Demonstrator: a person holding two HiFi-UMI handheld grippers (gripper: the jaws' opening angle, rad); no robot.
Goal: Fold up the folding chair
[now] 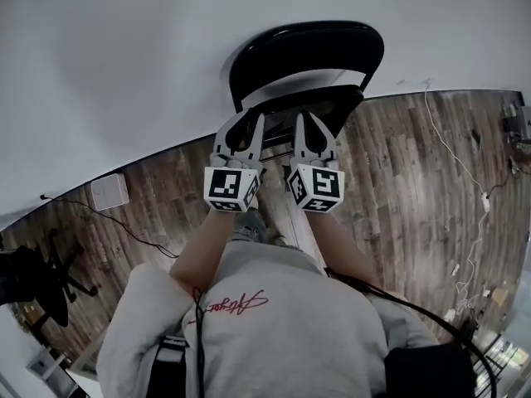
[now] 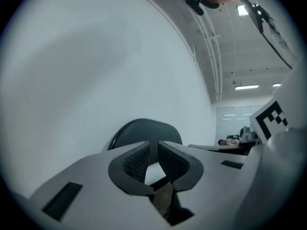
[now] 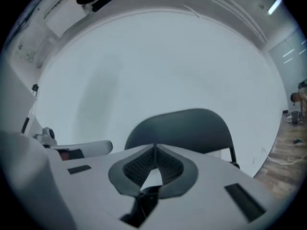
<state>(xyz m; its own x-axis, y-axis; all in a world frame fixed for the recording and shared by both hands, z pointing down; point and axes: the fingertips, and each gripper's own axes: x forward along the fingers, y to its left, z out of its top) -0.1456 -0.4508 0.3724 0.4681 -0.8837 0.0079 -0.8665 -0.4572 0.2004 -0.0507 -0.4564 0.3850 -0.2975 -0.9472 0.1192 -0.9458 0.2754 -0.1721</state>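
Head view, nearest: person's grey sweatshirt [image 1: 274,322], both forearms stretched forward. Left gripper [image 1: 249,123] and right gripper [image 1: 309,121] held side by side, close together, both about level and aimed at the chair [image 1: 307,52]; marker cubes [image 1: 232,187] face the camera. Left gripper view: fingers [image 2: 136,159] nearly together, only a thin slit between the tips, nothing in it. Right gripper view: fingers [image 3: 170,164] meet at the tips, nothing between them. In the head view both sets of fingertips overlap the front edge of the seat [image 1: 332,102]; contact cannot be told. Both gripper views show the black backrest [image 3: 184,128] beyond the tips, apart from them. Chair: black, rounded backrest above a dark seat, standing on the wood floor [image 1: 398,189] at its far edge, back against the white wall [image 1: 124,56], straight ahead of the person. Floor, right side: a white cable [image 1: 452,152] trails from the wall toward the near right corner. Floor, left side: a thin black cable [image 1: 108,218], and a small white box [image 1: 109,191] at the wall's foot.
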